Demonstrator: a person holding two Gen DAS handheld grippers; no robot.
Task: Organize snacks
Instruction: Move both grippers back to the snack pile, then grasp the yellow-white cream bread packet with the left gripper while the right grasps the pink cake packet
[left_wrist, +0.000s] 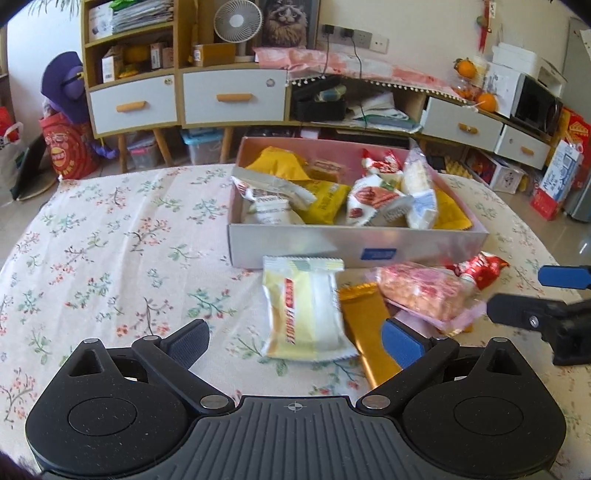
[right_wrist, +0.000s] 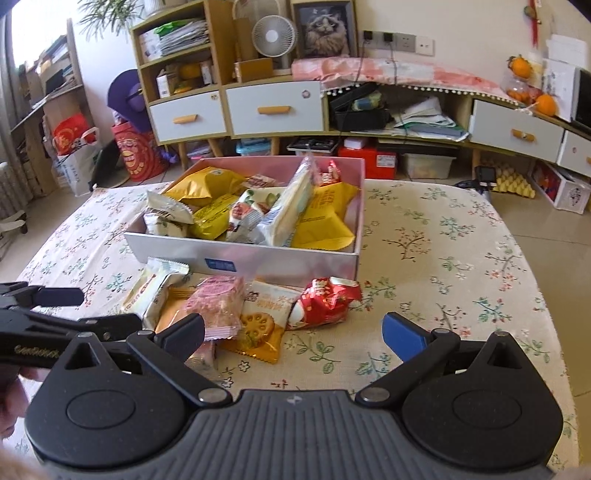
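A silver box (left_wrist: 314, 248) (right_wrist: 280, 264) with a pink inside holds several snack packets. On the floral tablecloth in front of it lie loose packets: a pale yellow-white one (left_wrist: 304, 314) (right_wrist: 155, 293), a gold one (left_wrist: 367, 336), a pink one (left_wrist: 424, 291) (right_wrist: 219, 308), an orange biscuit one (right_wrist: 262, 325) and a red one (left_wrist: 480, 269) (right_wrist: 325, 301). My left gripper (left_wrist: 295, 341) is open around the pale yellow-white packet without touching it. My right gripper (right_wrist: 293, 332) is open just short of the biscuit and red packets.
The table (left_wrist: 110, 240) (right_wrist: 461, 258) ends at a far edge behind the box. Beyond it stand shelving and drawer units (left_wrist: 184, 96) with clutter on the floor. Each gripper shows at the edge of the other's view: the right one (left_wrist: 535, 306), the left one (right_wrist: 66, 314).
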